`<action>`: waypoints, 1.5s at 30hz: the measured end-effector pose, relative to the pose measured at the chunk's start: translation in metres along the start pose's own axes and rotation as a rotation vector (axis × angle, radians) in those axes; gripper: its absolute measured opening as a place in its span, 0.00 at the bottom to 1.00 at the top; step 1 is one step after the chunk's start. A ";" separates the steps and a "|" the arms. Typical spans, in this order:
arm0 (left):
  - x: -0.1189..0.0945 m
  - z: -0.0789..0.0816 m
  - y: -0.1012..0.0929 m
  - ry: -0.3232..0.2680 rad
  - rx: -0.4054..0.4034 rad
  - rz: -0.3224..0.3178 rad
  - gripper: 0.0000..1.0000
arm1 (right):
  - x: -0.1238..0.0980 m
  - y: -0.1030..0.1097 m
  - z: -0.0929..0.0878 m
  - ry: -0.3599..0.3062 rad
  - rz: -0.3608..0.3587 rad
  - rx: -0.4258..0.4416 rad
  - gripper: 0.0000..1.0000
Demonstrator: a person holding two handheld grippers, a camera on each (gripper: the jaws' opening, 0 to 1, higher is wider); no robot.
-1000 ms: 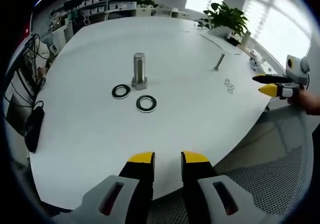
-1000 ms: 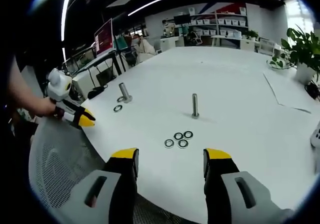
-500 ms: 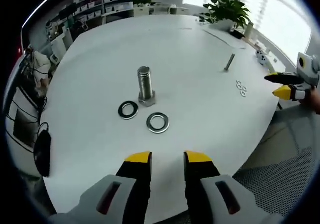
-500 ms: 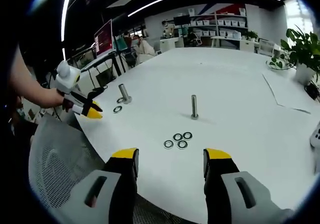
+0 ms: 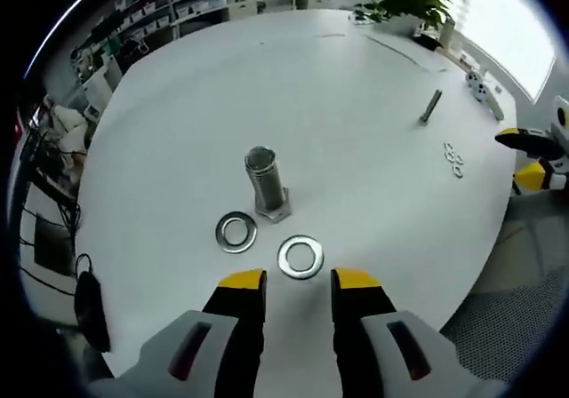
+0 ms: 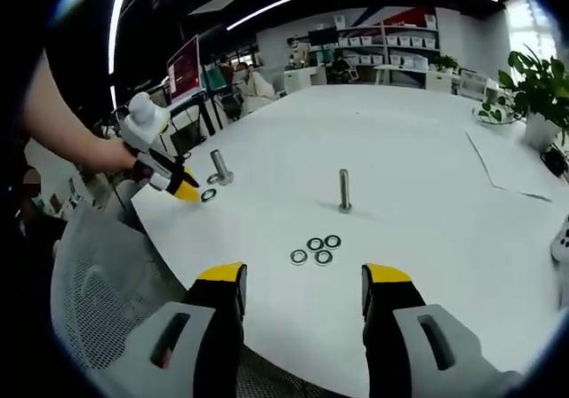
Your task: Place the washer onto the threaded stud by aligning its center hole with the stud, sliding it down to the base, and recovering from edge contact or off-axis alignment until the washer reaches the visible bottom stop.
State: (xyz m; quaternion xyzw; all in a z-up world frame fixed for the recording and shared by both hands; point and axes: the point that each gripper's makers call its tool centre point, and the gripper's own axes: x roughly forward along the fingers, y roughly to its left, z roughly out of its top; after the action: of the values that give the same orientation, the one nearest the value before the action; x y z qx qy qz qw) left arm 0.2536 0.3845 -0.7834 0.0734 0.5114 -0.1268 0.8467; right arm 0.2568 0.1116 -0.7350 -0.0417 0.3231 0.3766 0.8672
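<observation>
left gripper view: we look down on a round white table (image 5: 356, 105). a large threaded stud (image 5: 264, 179) stands upright on its hex base near the middle of the view. two large washers lie flat on the table just in front of it: the left washer (image 5: 236, 232) near the hex base, the right washer (image 5: 300, 257) just beside it, the two apart from each other and neither on the stud. the left gripper (image 5: 298, 281) sits just short of the right washer, its yellow-tipped jaws parted by a narrow gap with nothing between them. farther off, a slim bolt (image 5: 430, 106) stands on the table, with a cluster of small washers (image 5: 454, 158) near it. the right gripper (image 5: 532, 158) shows at the right edge past the table rim, yellow tips spread, holding nothing.

right gripper view: the right gripper (image 6: 302, 278) hangs over the near table edge, jaws set wide apart and empty. the small washers (image 6: 316, 250) lie ahead of it, the slim bolt (image 6: 344, 190) upright beyond them. at left, a person's hand holds the left gripper (image 6: 185, 187) close to the large stud (image 6: 220, 165); one large washer (image 6: 208, 195) is visible just beside its yellow tips. a potted plant (image 6: 533, 91) stands at the far right of the table.
</observation>
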 end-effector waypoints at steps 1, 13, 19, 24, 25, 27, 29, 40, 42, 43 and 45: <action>0.001 0.002 0.000 0.003 0.000 -0.001 0.27 | 0.000 0.000 0.000 0.000 -0.001 0.000 0.55; 0.012 0.010 -0.004 0.054 0.078 -0.008 0.27 | 0.000 0.000 0.000 -0.001 -0.002 0.000 0.55; 0.013 0.007 0.000 0.083 0.095 -0.004 0.27 | 0.000 -0.001 0.000 -0.003 -0.004 0.002 0.55; 0.017 0.004 -0.008 0.122 0.095 -0.037 0.27 | -0.001 -0.001 0.001 -0.006 -0.005 0.003 0.55; 0.017 0.006 -0.008 0.113 0.114 -0.030 0.26 | 0.000 -0.001 0.001 -0.006 -0.004 0.003 0.55; 0.018 0.007 -0.008 0.117 0.094 -0.030 0.25 | -0.001 -0.001 0.001 -0.008 -0.004 0.003 0.55; 0.019 0.008 -0.006 0.118 0.081 -0.029 0.25 | -0.001 -0.001 0.001 -0.009 -0.004 0.003 0.55; 0.021 0.007 -0.005 0.227 0.120 -0.037 0.21 | -0.001 -0.001 0.002 -0.012 -0.005 0.004 0.55; 0.019 0.007 -0.007 0.245 0.131 -0.041 0.21 | -0.001 -0.001 0.002 -0.013 -0.006 0.003 0.55; 0.017 0.003 -0.007 0.277 0.156 -0.046 0.21 | -0.001 -0.001 0.002 -0.013 -0.005 0.003 0.55; 0.017 0.001 -0.009 0.292 0.186 -0.052 0.21 | -0.001 -0.002 0.002 -0.013 -0.008 0.001 0.55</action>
State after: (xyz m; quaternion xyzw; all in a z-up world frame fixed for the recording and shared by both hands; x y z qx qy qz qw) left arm 0.2591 0.3737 -0.7978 0.1558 0.6169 -0.1832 0.7494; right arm 0.2585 0.1105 -0.7329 -0.0401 0.3176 0.3734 0.8707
